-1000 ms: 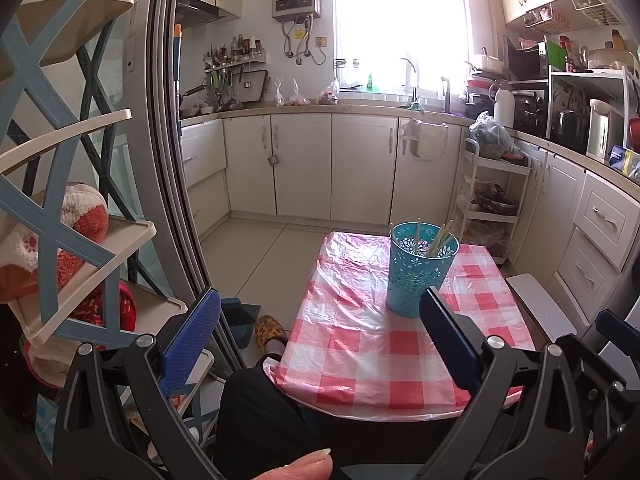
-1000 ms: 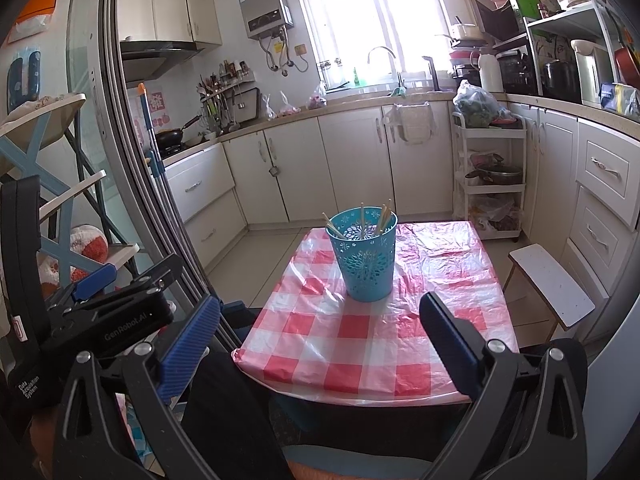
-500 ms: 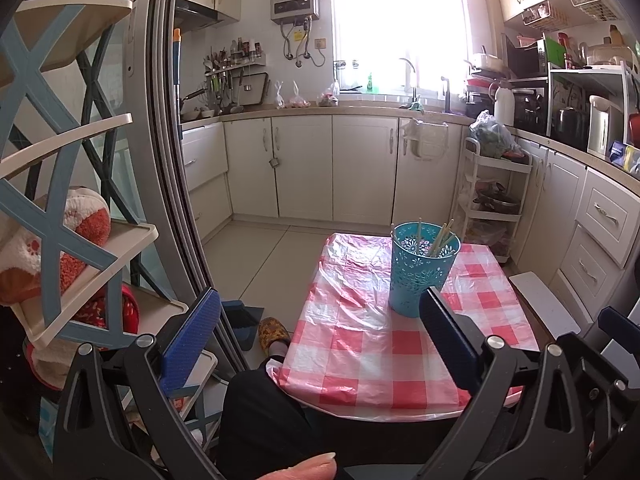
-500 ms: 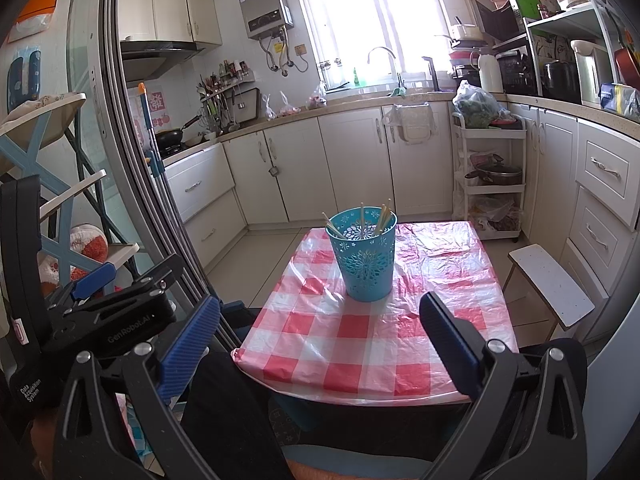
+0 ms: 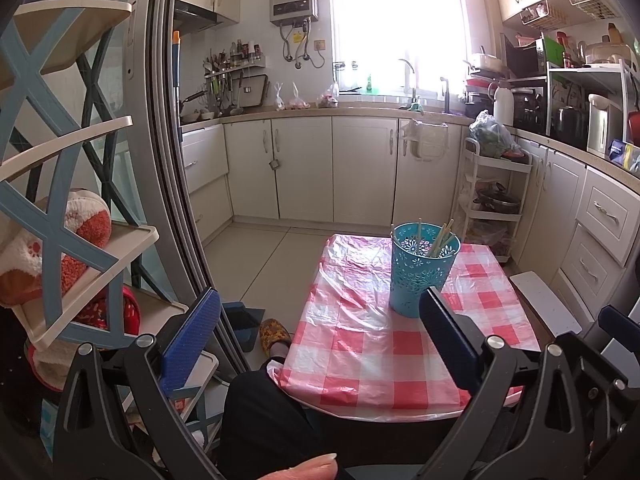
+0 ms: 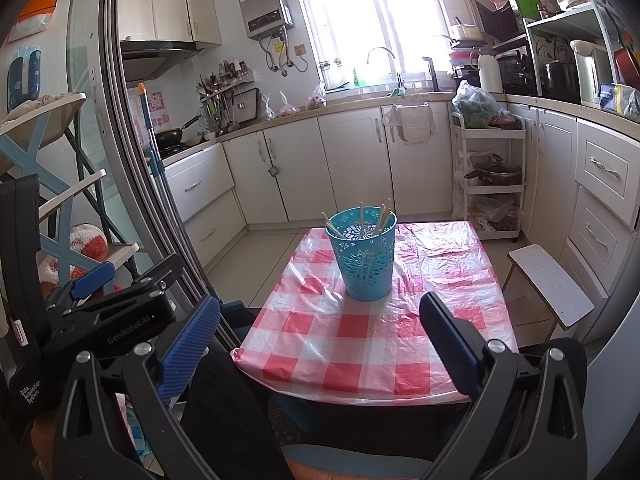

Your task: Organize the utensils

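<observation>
A teal perforated utensil holder [image 5: 422,270] stands upright on a small table with a red-and-white checked cover [image 5: 384,356]. Several chopsticks [image 5: 440,236] stick out of it. It also shows in the right wrist view [image 6: 364,256], with the chopsticks [image 6: 361,216] leaning inside and the table cover [image 6: 360,344] around it. My left gripper [image 5: 320,308] is open and empty, held back from the table's near edge. My right gripper [image 6: 320,312] is open and empty, also short of the table. The left gripper's body [image 6: 108,312] shows at the left of the right wrist view.
A blue-and-cream shelf rack [image 5: 60,208] with soft toys stands at the left beside a sliding door frame [image 5: 176,184]. A white stool [image 6: 550,284] sits right of the table. A white trolley [image 6: 490,184] and kitchen cabinets [image 6: 352,160] lie behind. My dark-trousered legs [image 5: 272,412] are under the table edge.
Both grippers stay open and nearly still. The left wrist view has drifted slightly, so the holder sits a little further right and higher.
</observation>
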Demonstrator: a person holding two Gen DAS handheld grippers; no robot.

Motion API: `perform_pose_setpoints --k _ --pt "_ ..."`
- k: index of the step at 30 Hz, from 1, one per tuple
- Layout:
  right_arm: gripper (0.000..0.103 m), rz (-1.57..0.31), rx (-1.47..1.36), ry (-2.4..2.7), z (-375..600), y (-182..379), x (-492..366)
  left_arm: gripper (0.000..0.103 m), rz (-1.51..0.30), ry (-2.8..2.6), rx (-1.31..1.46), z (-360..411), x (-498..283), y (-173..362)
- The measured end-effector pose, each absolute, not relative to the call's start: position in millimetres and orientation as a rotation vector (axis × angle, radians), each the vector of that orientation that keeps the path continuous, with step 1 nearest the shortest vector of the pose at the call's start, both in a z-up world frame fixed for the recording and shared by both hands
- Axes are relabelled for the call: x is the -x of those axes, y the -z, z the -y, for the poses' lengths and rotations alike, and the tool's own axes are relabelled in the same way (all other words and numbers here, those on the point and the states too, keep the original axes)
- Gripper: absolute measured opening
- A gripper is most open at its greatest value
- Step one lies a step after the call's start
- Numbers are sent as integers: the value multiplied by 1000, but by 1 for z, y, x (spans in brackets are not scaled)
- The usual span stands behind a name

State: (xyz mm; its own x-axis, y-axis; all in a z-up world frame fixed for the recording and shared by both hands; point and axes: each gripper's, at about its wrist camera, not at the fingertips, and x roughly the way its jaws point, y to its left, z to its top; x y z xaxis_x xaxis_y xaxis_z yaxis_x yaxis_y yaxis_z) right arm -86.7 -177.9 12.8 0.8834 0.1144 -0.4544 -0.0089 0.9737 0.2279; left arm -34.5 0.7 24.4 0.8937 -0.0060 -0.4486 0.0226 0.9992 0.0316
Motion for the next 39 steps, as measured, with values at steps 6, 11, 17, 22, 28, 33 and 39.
perform_pose_setpoints --k 6,11,17,22,28,33,39 --pt "96 -485 -223 -65 178 -13 87 96 -467 16 -38 0 35 -25" --pt "96 -485 -224 -65 178 -13 87 96 -466 17 -38 1 35 -25" --pt "96 -486 -223 -65 177 -13 87 96 -470 19 -35 0 35 -25" --pt "96 -490 -223 -66 178 -11 87 96 -527 110 10 -4 28 -19" --pt "96 -483 -215 -60 181 -12 87 96 -459 55 -81 8 38 -16" --pt "96 -505 -184 -36 189 -9 74 96 -473 34 -115 16 30 -20" --pt "96 -632 -172 15 218 34 24 96 -576 20 -94 18 -6 -2"
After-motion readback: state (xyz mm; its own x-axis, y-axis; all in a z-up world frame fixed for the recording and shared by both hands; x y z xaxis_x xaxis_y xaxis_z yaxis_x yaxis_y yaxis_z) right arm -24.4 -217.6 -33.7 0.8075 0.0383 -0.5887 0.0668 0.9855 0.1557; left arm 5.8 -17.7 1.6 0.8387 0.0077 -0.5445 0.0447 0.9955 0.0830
